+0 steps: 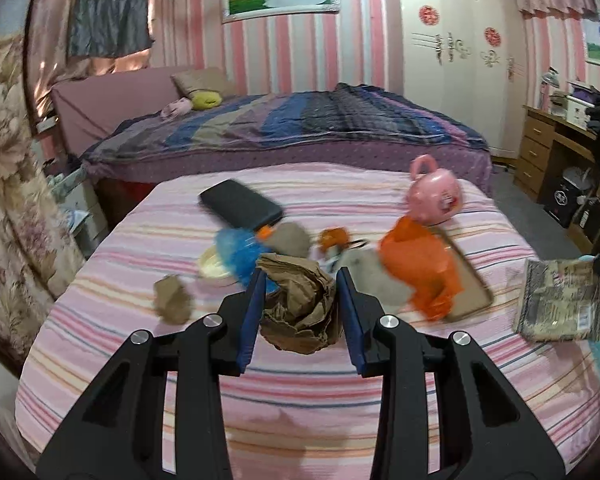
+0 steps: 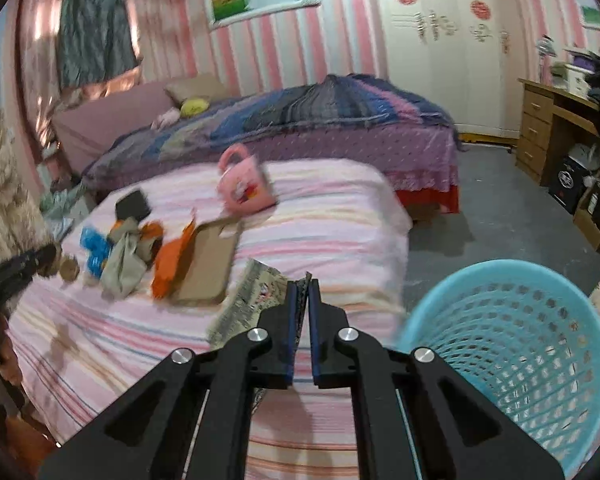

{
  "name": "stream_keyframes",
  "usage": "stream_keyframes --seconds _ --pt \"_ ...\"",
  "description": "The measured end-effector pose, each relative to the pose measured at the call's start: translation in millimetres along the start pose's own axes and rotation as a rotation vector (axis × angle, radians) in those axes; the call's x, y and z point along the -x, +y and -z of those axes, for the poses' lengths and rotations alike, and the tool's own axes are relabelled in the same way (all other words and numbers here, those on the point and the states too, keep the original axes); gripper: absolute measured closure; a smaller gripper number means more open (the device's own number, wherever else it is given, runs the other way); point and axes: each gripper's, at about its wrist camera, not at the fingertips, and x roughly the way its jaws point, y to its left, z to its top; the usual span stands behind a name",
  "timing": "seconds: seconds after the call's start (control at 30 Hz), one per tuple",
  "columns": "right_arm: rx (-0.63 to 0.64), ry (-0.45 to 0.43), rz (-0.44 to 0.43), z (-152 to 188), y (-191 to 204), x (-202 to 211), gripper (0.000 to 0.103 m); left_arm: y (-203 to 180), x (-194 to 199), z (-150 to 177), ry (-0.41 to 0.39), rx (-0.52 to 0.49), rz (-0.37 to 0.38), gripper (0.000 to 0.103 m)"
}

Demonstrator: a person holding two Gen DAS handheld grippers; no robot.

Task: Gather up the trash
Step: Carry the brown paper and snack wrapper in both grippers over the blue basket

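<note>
The left gripper point(image 1: 300, 276) pinches a crumpled brown paper wad point(image 1: 298, 308) above the striped bed point(image 1: 300, 400). The right gripper point(image 2: 303, 286) is pressed together on a printed paper sheet point(image 2: 248, 300) at the bed's right edge, beside the blue basket point(image 2: 512, 344). The sheet's print is blurred and unreadable, its lower part hidden behind the fingers.
</note>
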Motion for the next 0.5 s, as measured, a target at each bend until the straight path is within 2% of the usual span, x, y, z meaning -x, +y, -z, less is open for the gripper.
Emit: stream_keyframes --seconds 0.23,0.4,0.5 --pt "-0.079 -0.097 0.111 -9 -70 41 0.098 -68 6 -8 -0.038 -0.063 0.093 0.068" --pt "-0.153 -0.107 0.181 -2 -115 58 0.098 -128 2 -10 -0.024 -0.061 0.194 0.068" --pt "-0.167 -0.091 0.245 4 -141 64 0.098 -175 4 -7 -0.036 -0.107 0.244 0.068"
